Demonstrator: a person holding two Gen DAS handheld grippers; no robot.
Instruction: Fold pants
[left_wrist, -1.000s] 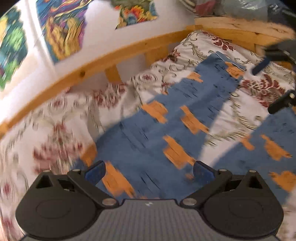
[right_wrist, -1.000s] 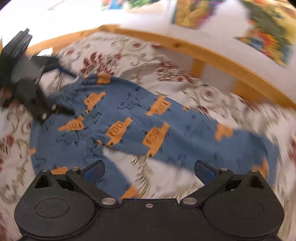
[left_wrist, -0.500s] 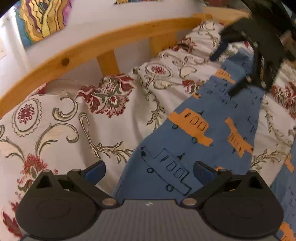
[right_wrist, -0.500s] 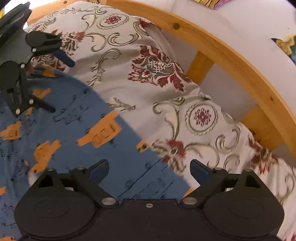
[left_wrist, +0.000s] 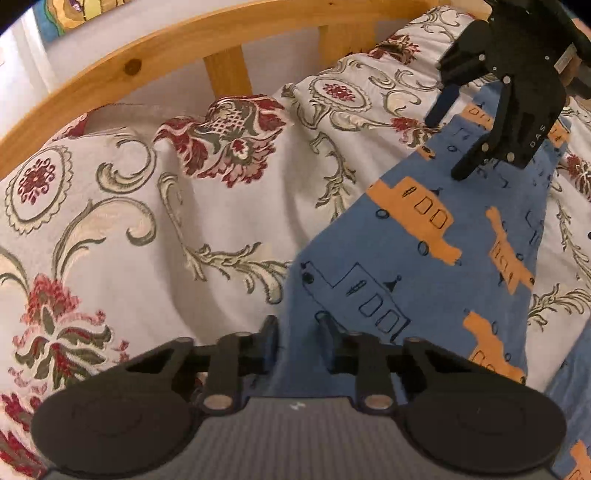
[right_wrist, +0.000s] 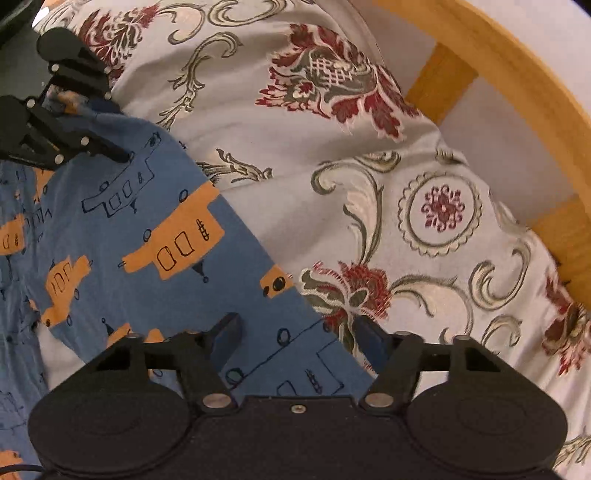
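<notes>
We count one pair of blue pants (left_wrist: 424, 258), one floral bedspread (left_wrist: 147, 229), one wooden bed rail (left_wrist: 166, 51) and two grippers: left gripper (left_wrist: 295, 328), right gripper (right_wrist: 295, 332).

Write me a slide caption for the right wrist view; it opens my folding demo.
Right gripper closing over the edge of the blue pants on a floral bedspread.

"DAS" on right claw (left_wrist: 443, 147) body (partly cut).
</notes>
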